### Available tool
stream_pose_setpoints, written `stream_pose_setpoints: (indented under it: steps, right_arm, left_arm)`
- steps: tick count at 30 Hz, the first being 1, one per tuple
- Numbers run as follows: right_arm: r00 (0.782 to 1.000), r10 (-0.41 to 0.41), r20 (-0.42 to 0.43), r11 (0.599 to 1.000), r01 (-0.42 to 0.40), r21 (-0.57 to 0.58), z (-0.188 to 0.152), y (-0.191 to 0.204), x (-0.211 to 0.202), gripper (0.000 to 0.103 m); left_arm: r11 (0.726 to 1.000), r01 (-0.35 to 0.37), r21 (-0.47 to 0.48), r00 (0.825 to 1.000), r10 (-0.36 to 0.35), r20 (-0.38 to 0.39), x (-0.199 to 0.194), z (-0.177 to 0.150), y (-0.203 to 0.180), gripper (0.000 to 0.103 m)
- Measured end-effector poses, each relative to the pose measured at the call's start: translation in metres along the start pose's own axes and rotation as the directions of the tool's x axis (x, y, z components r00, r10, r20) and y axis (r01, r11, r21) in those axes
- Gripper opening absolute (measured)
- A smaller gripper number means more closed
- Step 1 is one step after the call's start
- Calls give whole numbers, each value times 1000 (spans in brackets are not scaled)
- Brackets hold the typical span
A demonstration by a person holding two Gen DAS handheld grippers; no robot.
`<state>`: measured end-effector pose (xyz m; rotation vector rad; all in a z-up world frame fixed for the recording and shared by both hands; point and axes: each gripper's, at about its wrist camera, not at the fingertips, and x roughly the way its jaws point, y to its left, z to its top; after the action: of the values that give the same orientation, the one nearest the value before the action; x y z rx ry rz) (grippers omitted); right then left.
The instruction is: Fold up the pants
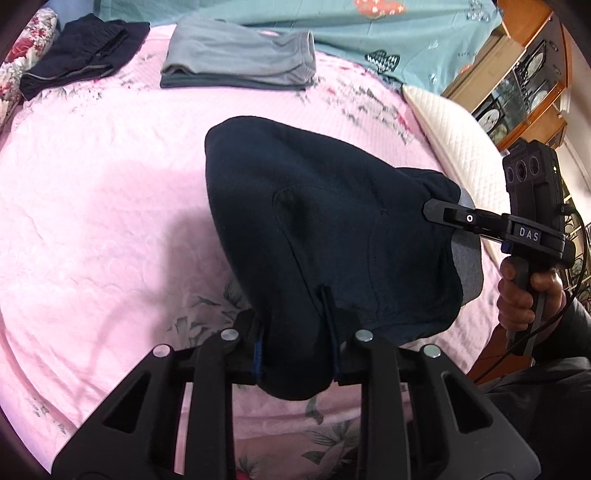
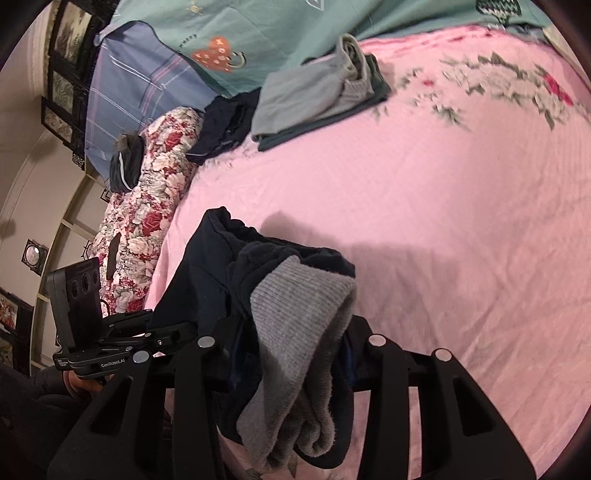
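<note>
Dark navy pants point(image 1: 314, 221) with a grey lining point(image 2: 303, 314) hang lifted above the pink bedsheet point(image 1: 110, 184), held at two points. My left gripper point(image 1: 295, 350) is shut on a bunched navy edge at the bottom of the left wrist view. The right gripper point(image 1: 439, 212) clamps the far right corner, where the grey lining shows. Seen from the right wrist, the right gripper point(image 2: 291, 354) is shut on folded grey and navy fabric that droops over its fingers. The left gripper point(image 2: 177, 328) shows at the left, pinching the navy cloth point(image 2: 207, 280).
Folded grey pants point(image 1: 236, 62) and a folded dark garment point(image 1: 81, 55) lie at the bed's far side. A teal quilt point(image 1: 369, 22), a white pillow point(image 1: 454, 147) and a floral pillow point(image 2: 140, 206) border the bed. A wooden cabinet point(image 1: 524, 74) stands beyond. A person's hand point(image 1: 524, 295) holds the right handle.
</note>
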<state>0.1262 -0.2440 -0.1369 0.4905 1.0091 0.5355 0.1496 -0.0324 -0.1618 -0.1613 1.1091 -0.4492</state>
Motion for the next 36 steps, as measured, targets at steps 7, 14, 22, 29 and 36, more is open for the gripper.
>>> stream_pose_setpoints:
  steps: [7, 14, 22, 29, 36]
  right_arm:
    - [997, 7, 73, 997, -1, -80, 56, 26, -14, 41]
    - [985, 26, 169, 985, 4, -173, 189, 41, -12, 41]
    - [982, -28, 187, 990, 54, -132, 306, -4, 59, 41]
    - [988, -136, 73, 984, 143, -104, 345, -45, 135, 41]
    - [977, -215, 1, 971, 213, -107, 343, -90, 187, 50]
  left_arm:
    - [999, -26, 43, 996, 22, 87, -28, 42, -4, 25]
    - [995, -48, 91, 971, 25, 239, -55, 148, 14, 25]
    - [990, -106, 96, 952, 73, 296, -10, 270, 60, 26]
    - [992, -121, 38, 972, 110, 207, 58, 307, 105, 26]
    - [988, -155, -6, 977, 154, 151, 108, 299, 132, 66]
